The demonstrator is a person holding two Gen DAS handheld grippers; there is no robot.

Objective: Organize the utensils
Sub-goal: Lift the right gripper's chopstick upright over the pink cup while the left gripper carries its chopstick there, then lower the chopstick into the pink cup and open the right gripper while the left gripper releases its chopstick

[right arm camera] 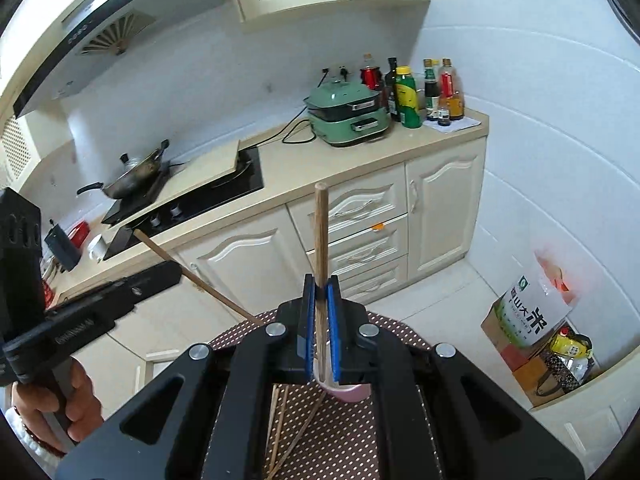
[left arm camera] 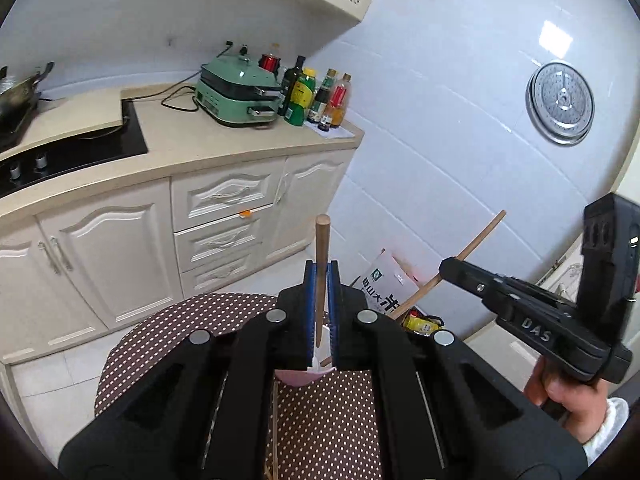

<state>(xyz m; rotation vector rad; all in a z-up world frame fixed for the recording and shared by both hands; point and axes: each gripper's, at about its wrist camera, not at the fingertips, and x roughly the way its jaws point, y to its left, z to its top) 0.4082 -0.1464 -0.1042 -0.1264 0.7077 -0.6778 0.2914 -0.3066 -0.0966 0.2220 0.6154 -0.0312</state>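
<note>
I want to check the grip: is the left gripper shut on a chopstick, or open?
Shut on it. The left gripper has its blue fingers pressed against a wooden chopstick standing upright between them.

left chopstick point(left arm camera: 321, 264): brown wood, upright, round end up, clamped in blue pads
right chopstick point(right arm camera: 320, 240): same, upright, clamped
loose chopsticks point(right arm camera: 280, 424): flat on dotted cloth, beside pink cup point(right arm camera: 352, 394)

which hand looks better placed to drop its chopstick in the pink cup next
Slightly the right. Both hand-held grippers hold one chopstick upright, but the right hand-held gripper has the pink cup nearly whole below its fingers; the left hand-held gripper shows only its rim.
</note>
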